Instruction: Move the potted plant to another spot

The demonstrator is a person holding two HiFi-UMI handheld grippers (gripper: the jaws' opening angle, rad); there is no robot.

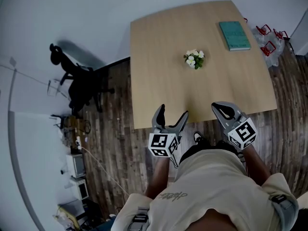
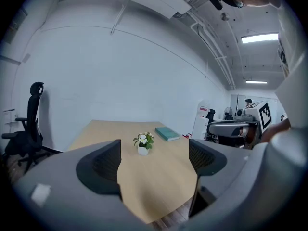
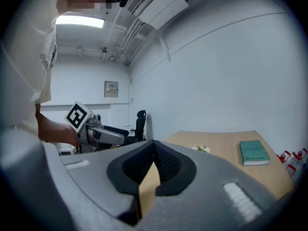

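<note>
Potted plant [image 1: 194, 59] on table [image 1: 159, 71]; left gripper [image 1: 173, 111] spread, right gripper [image 1: 219, 108] seemingly pinched.

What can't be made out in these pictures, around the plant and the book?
Potted plant: head view, flowers cover its pot; right gripper view, too small.
Green book: cover print too small in all views.
Red objects beyond the table: head view, too small to name.

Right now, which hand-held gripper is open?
The left grey hand-held gripper: its jaws stand well apart and grip nothing. The right grey hand-held gripper differs, as its jaws are closed together at the tips and also hold nothing.
</note>
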